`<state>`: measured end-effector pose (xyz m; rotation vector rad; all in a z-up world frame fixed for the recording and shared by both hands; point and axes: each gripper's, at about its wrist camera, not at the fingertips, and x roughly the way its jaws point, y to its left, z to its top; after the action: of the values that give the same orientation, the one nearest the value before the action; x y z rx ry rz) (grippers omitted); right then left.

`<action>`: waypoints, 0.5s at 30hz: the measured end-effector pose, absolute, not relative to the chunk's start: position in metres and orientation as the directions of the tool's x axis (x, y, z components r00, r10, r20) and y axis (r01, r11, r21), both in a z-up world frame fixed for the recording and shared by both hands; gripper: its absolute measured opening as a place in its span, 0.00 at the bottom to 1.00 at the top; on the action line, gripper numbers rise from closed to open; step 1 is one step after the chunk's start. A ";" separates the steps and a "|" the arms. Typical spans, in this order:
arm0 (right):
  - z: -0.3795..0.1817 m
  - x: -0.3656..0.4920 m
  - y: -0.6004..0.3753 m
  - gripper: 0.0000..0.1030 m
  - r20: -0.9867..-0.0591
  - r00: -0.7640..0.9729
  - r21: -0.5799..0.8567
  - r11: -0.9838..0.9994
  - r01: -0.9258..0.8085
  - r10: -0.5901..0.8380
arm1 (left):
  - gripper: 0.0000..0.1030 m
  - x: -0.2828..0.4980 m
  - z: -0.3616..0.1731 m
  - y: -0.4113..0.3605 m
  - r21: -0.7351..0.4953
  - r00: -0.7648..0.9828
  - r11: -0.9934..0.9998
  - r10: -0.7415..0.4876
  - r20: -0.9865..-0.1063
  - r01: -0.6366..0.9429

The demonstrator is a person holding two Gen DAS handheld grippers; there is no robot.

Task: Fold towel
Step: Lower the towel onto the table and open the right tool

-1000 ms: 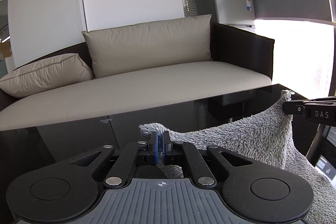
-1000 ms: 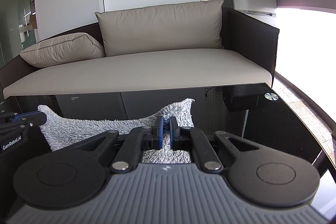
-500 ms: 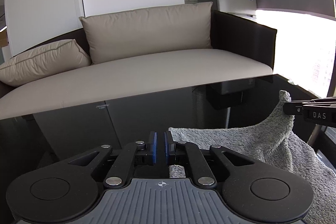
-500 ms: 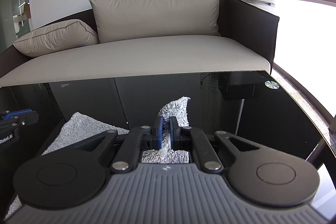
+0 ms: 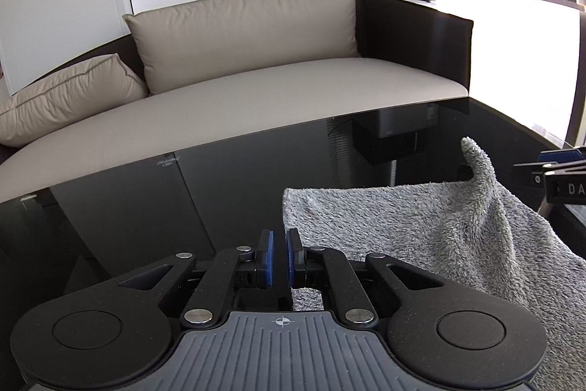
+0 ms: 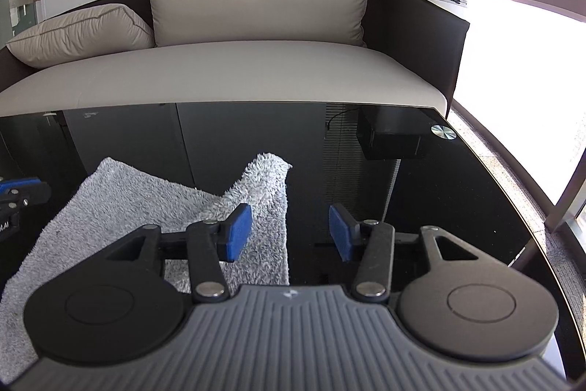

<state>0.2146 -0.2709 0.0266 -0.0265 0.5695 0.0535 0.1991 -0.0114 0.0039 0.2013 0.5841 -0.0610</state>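
While a grey towel (image 6: pixel 121 207) lies on the black glass tabletop (image 6: pixel 421 193) with one corner peaked up, the right gripper (image 6: pixel 289 233) has just been opening, its blue fingers (image 6: pixel 238 231) wide apart and off the cloth. The left gripper (image 5: pixel 279 257) shows its fingers nearly closed, holding nothing.

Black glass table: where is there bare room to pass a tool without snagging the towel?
Bare glossy black glass table lies between the fluffy grey towel and the beige sofa, also right of the towel out to the round silver disc. In the left wrist view, everything left of the towel is bare. The towel side is crowded.
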 end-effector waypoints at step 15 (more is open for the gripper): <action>0.028 0.208 -0.279 0.48 -0.542 0.838 0.017 0.998 -0.063 0.062 | 0.07 0.215 -0.018 -0.024 0.189 0.795 0.973 0.011 -0.606 0.131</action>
<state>0.2081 -0.2786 0.0283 -0.0012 0.5729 0.0663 0.2150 -0.0236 -0.0182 0.2269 0.6494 -0.0648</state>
